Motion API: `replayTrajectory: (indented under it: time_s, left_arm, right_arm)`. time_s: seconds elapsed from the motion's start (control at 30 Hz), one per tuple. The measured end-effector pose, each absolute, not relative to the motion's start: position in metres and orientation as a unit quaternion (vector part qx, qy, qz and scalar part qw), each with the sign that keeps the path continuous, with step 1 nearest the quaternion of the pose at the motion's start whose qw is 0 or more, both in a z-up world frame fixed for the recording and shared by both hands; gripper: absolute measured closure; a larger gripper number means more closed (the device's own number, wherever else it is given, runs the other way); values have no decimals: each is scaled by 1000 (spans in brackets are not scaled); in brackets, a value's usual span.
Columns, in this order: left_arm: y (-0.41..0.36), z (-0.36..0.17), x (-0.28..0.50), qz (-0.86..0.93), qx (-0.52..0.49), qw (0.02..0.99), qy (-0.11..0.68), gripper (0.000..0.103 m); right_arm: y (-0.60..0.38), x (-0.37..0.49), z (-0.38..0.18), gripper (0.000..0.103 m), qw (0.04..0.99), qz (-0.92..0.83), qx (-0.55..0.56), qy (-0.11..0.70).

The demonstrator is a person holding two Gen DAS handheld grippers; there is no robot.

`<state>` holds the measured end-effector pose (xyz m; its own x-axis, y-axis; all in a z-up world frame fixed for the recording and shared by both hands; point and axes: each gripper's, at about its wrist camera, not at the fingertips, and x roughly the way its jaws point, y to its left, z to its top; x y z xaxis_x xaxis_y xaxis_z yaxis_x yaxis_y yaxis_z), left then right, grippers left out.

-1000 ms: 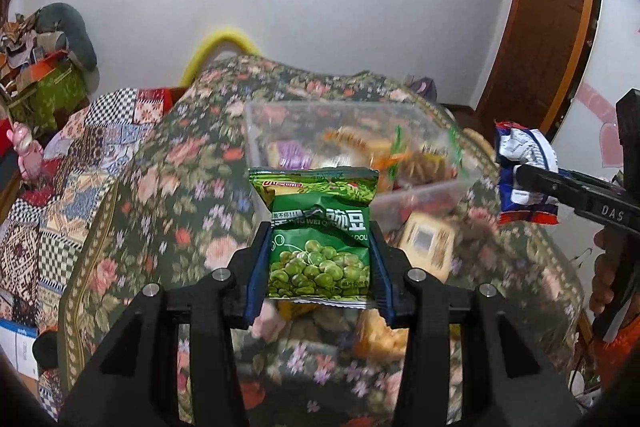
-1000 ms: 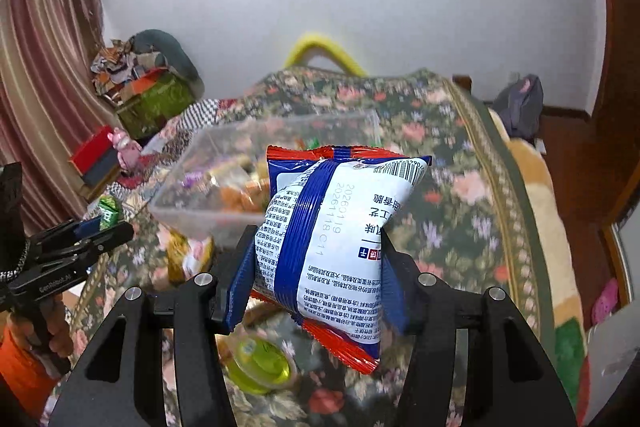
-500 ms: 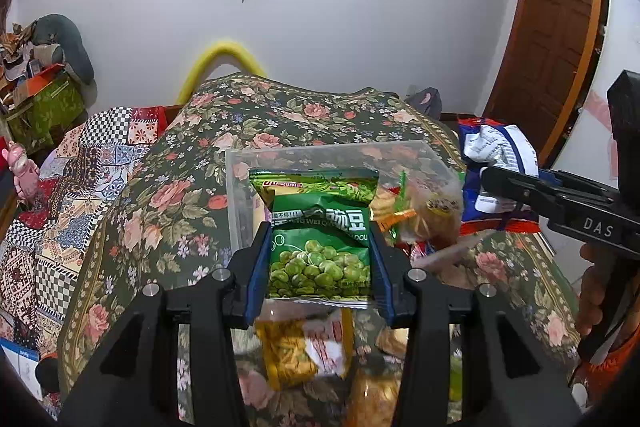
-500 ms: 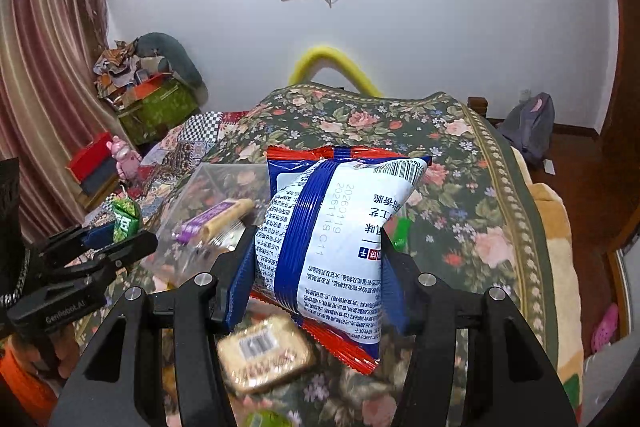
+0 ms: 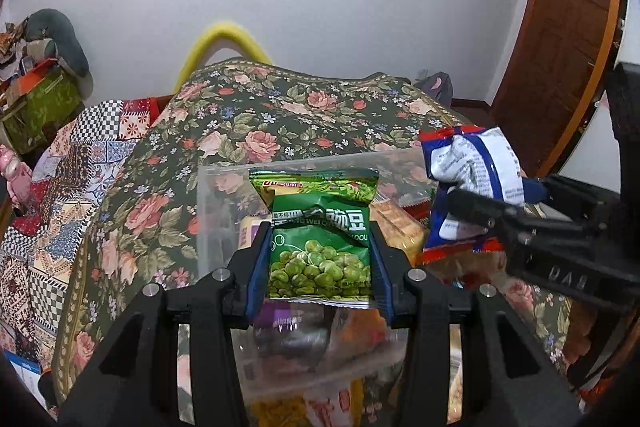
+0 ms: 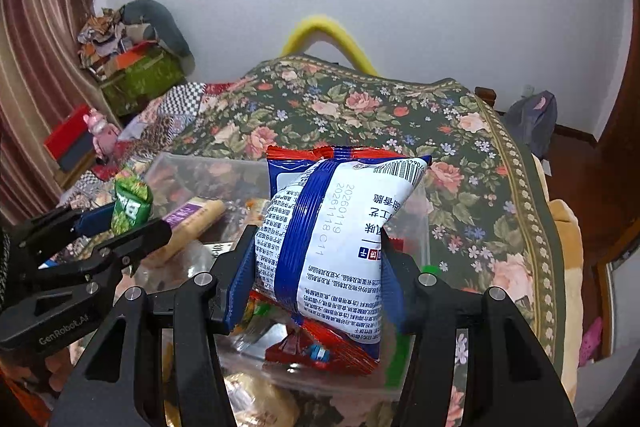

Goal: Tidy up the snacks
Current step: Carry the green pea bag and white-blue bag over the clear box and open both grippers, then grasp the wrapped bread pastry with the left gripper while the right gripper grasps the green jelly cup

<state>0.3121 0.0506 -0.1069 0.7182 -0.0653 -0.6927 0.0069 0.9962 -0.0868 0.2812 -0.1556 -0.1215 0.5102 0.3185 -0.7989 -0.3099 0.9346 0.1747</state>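
Both tongs (image 5: 320, 259) (image 6: 316, 267) tight around snack packets (image 5: 320, 227)

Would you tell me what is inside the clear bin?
The clear bin holds a purple-wrapped bar and cracker packs; both held bags cover the rest.

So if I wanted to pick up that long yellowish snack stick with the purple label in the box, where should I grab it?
Probably across the middle of the long yellowish snack stick, coming down from above. It lies slanted on top of the other snacks in the clear plastic box, so its narrow width would fit between a tool's fingers. Its lower end is hidden behind the left tool, so avoid that end.
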Motion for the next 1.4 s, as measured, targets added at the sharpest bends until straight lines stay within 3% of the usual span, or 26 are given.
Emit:
replayTrajectory:
  time_s: [0.33,0.57,0.8,1.03,1.4]
  left_arm:
    - [45,-119,339,-14,-37,917,398,58]
    - [45,-121,332,-15,-41,915,401,47]
    - [42,-95,303,-26,-25,928,370,46]
    - [46,-76,258,-21,-8,938,347,35]
    - [58,-110,197,-25,-36,921,387,34]
  right_arm:
    - [-153,289,-127,49,872,170,2,459]
    - [-156,289,-123,38,871,166,1,462]
    - [-162,270,-95,36,885,177,1,431]
    - [-169,238,-75,35,888,201,13,413]
    - [-179,171,-89,35,876,215,12,431]
